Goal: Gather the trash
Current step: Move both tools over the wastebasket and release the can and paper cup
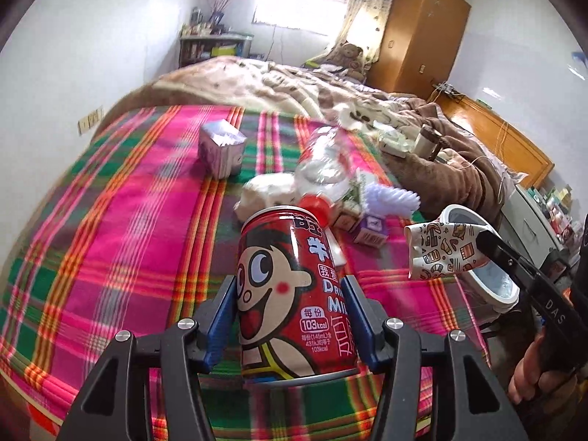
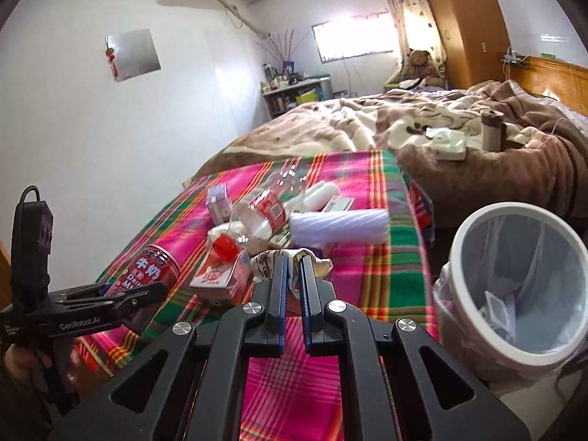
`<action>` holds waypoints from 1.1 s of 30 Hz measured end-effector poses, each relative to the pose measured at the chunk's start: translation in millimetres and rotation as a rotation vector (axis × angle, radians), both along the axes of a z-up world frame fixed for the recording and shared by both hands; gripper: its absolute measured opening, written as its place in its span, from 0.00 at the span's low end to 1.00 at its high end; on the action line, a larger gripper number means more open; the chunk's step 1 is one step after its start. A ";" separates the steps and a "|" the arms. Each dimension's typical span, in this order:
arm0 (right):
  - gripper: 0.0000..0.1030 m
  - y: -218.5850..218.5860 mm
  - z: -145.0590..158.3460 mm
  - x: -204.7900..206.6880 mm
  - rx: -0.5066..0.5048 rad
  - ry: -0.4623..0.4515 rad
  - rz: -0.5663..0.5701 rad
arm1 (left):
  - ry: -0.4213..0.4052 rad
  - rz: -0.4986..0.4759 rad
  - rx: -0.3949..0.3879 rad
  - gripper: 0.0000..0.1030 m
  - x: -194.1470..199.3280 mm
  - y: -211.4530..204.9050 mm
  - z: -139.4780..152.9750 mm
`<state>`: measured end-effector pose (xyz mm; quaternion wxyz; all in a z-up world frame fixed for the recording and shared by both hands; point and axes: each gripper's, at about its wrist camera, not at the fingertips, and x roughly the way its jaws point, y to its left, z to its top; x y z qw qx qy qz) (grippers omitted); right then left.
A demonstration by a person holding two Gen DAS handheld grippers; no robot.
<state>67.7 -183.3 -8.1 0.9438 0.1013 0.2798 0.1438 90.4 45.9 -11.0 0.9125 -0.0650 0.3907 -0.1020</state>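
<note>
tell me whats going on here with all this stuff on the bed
A person is clearing trash off a bed with a pair of tongs in each hand. The left tongs are clamped on a red milk drink can, and the right tongs are shut on a crumpled patterned paper cup. A lined white bin stands open beside the bed. A clear plastic bottle, a small carton and other scraps lie on the plaid blanket.
</note>
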 end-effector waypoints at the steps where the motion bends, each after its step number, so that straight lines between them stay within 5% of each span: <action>1: 0.06 -3.6 2.5 -1.3 0.000 -0.009 -0.011 | -0.015 -0.006 0.003 0.55 -1.3 -4.5 4.0; 14: 0.06 -57.1 19.8 -14.1 -0.003 -0.080 -0.169 | -0.132 -0.155 0.007 0.55 1.0 -83.1 39.5; 33: 0.06 -143.0 12.2 -20.7 -0.065 -0.054 -0.419 | -0.132 -0.386 -0.028 0.55 27.5 -209.0 33.7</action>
